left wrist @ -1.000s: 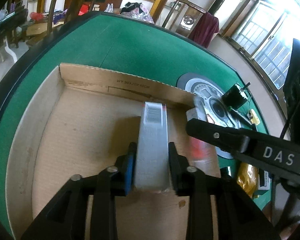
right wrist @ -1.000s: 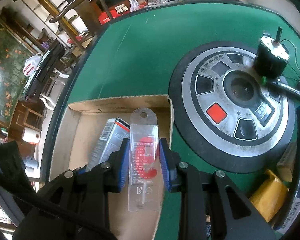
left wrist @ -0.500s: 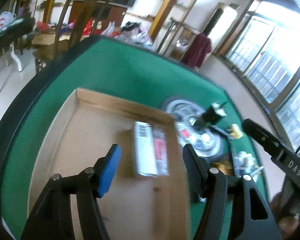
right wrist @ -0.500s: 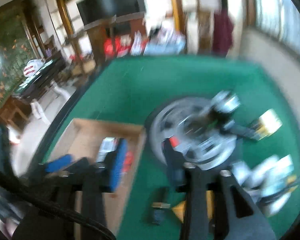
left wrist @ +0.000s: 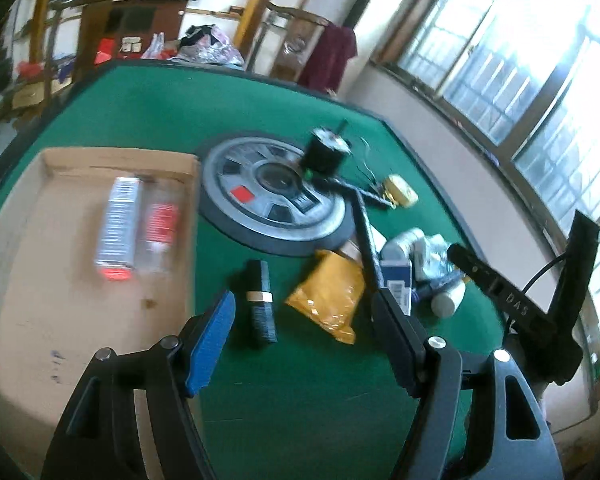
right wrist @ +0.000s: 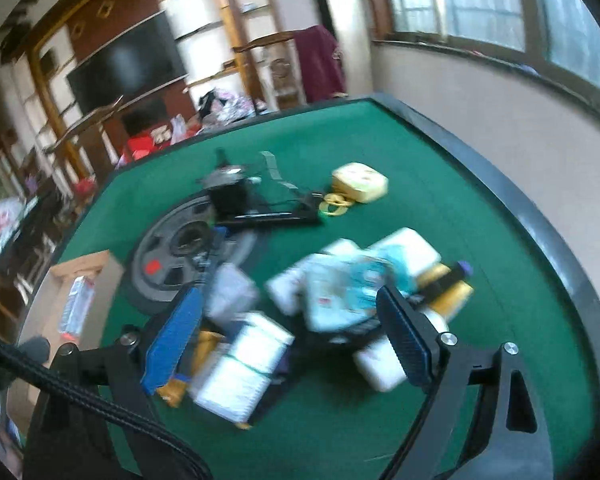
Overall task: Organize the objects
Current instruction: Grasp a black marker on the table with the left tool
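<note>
A shallow cardboard box [left wrist: 28,304] lies on the green table at the left. In it rest a silver barcoded pack [left wrist: 118,228] and a clear packet with red print [left wrist: 160,228], side by side. My left gripper [left wrist: 302,344] hangs over the felt right of the box, jaws opening, nothing between them. A black brush [left wrist: 258,304] and a yellow pouch [left wrist: 332,292] lie just beyond it. My right gripper [right wrist: 288,340] hovers above a blurred pile of white packets and boxes [right wrist: 332,284], jaws opening and empty.
A round grey and black disc [left wrist: 272,204] is set in the table's middle, with a black motor [left wrist: 326,152] and wires on it. A yellow tape measure [right wrist: 358,182] lies further back. White bottles and packets [left wrist: 424,256] lie at the right. Chairs and shelves stand behind the table.
Both grippers let go of their packs, which now lie in the box. Both opened, rose and swung right, away from the box toward the pile of loose items.
</note>
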Available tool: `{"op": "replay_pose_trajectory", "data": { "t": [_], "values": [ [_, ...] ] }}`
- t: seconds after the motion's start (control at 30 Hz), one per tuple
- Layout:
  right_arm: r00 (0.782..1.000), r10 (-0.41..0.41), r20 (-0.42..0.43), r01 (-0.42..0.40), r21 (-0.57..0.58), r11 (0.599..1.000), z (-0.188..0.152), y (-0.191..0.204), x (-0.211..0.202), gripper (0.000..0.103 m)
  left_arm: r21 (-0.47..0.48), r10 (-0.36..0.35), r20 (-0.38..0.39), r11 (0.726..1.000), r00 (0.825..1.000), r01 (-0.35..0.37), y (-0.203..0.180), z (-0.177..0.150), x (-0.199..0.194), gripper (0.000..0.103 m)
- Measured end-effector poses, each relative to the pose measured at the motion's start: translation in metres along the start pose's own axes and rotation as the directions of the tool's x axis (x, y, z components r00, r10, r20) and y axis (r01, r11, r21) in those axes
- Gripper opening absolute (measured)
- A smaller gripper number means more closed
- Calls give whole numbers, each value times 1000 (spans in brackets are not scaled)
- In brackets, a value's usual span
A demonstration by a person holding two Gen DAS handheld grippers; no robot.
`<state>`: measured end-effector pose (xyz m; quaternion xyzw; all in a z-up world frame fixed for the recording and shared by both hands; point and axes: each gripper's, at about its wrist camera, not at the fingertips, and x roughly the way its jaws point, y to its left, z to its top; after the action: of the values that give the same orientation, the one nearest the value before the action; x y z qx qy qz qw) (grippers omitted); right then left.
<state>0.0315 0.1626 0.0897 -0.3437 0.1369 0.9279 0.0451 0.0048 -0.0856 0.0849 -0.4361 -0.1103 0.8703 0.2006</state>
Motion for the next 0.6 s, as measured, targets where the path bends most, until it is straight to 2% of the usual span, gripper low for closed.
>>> {"op": "replay_pose_trajectory", "data": {
  "t": [0.23, 0.47, 0.5, 0.6],
  "values": [
    [998, 9, 55, -15, 116, 993, -4, -51, -5, 89, 67, 22, -8, 998, 1000, -22, -48, 11, 39, 65],
    [994, 74, 79, -90, 223, 971, -2, -74, -14, 89, 160, 116, -15, 981, 993, -112, -78, 25, 82, 64],
    [994, 76, 83, -93, 227, 969, -2, -76, -15, 89, 166, 125, -20, 979, 992, -120, -78, 27, 88, 63],
    [993, 78, 85, -96, 238, 966, -2, -78, -16, 89, 170, 134, -41, 977, 990, -125, -78, 30, 99, 49]
  ]
}}
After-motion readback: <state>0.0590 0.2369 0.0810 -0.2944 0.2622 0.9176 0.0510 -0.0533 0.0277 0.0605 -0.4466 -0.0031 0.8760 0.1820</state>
